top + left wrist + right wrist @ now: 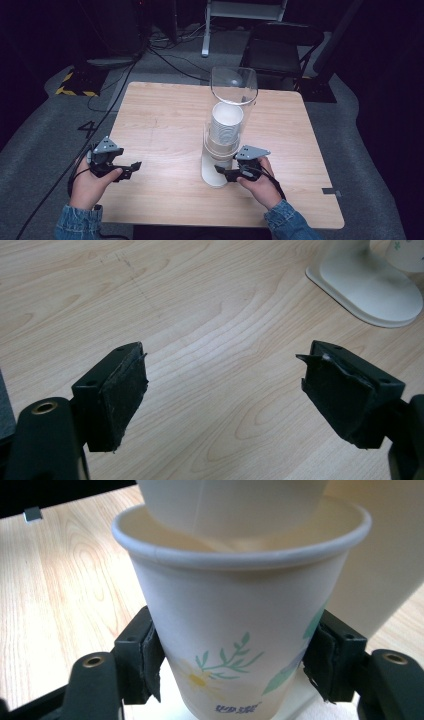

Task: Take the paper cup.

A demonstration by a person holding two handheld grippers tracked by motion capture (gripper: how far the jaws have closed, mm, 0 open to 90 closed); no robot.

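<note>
We judged the step in hand to be drawing the lowest paper cup (pixel 235 645) out of the cup dispenser (pixel 220 150), which stood centre-right in the high view on the wooden surface (pixel 160 130). Our right claw (pixel 231 172) was clenched on that cup, a pad on each side of its lower wall, while the next cup up still nested inside its rim. To do it well we would pull straight down along the stack, squeezing only lightly (paper walls crumple easily), and keep the white base (pixel 370 290) from sliding. Our left claw (pixel 131 168) hung released and empty at lower left, well apart from the dispenser. The right gripper view showed the flower print and the pad contact; the high view gave the clear tube and remaining stack instead
</note>
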